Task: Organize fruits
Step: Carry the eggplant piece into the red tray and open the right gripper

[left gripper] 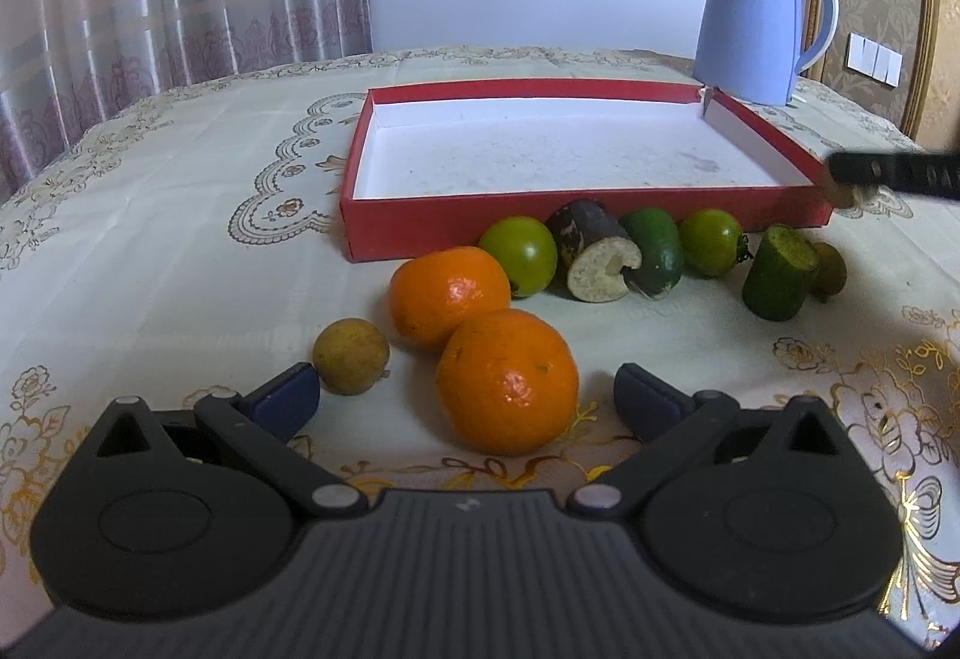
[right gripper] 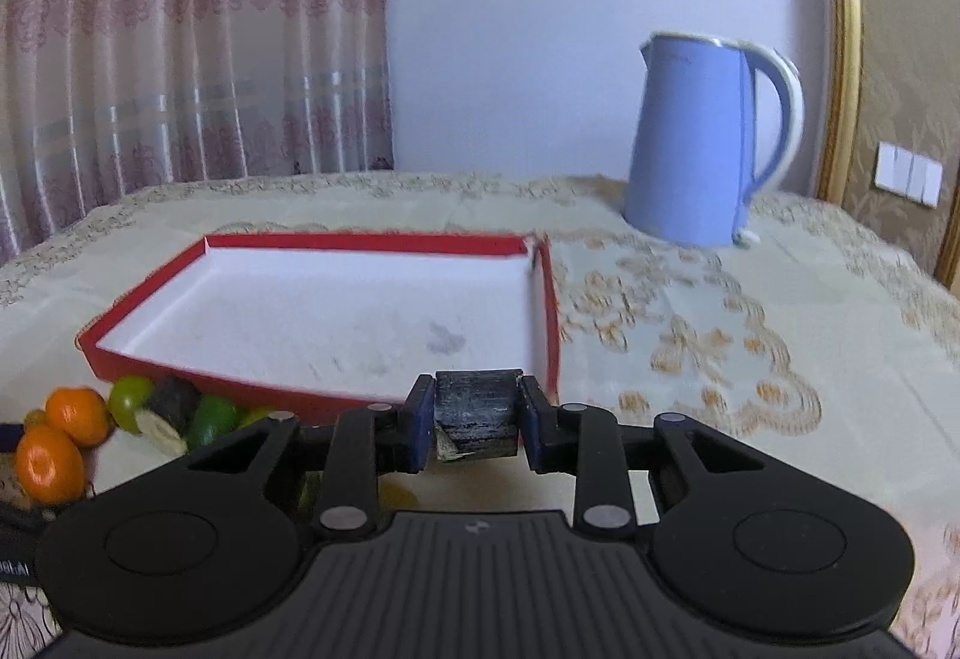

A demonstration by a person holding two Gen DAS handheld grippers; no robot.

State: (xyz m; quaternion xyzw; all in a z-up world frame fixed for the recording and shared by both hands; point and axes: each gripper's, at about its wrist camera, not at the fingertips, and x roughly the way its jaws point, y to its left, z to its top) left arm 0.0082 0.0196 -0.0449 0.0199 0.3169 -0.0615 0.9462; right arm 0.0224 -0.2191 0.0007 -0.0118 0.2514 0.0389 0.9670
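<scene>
Dark, blackish cut piece (right gripper: 477,413) is clamped between the pads of the right gripper (right gripper: 477,416), at 6 o'clock of the red box (right gripper: 543,299). Left gripper (left gripper: 467,395) stands open around the near orange (left gripper: 507,380). Risk: the short, uneven piece may slip from the pads before clearing the box wall.

We see a shallow red cardboard box (left gripper: 576,224) on a gold-patterned cream tablecloth (left gripper: 150,251). A pale blue plastic kettle (left gripper: 756,17) stands behind its right corner. Two round orange tangerines (left gripper: 507,380) lie before it.
</scene>
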